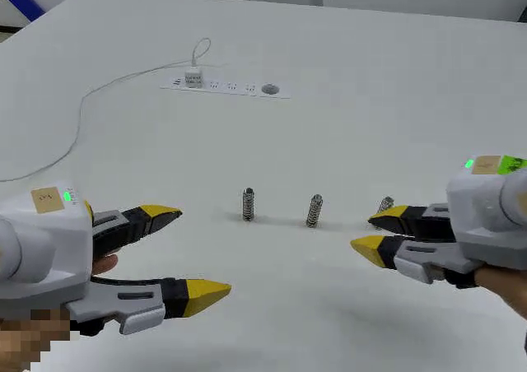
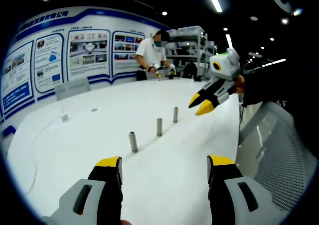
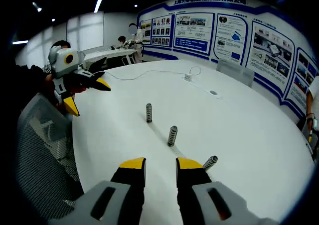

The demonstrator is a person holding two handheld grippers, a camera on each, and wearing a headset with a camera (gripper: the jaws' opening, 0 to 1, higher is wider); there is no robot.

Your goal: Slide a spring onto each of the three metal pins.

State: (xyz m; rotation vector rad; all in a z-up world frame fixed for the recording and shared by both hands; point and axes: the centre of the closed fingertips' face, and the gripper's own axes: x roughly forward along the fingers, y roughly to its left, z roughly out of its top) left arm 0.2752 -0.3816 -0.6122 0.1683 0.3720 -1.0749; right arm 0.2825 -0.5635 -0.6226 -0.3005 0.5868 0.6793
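Three grey coiled springs (image 1: 314, 211) stand in a row; my left gripper (image 1: 202, 252) gapes wide, my right gripper (image 1: 363, 231) narrowly.

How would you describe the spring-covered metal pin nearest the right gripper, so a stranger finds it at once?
Look at the large white table, where a short row of three grey spring-covered metal pins stands. The wanted pin is at the row's end beside the yellow-tipped right gripper; the middle pin and the far pin stand clear of it.

Three pins (image 1: 314, 211) in a row on the tabletop (image 1: 370, 125), between left gripper (image 1: 204, 251) and right gripper (image 1: 361, 230); power strip (image 1: 224, 86) behind.
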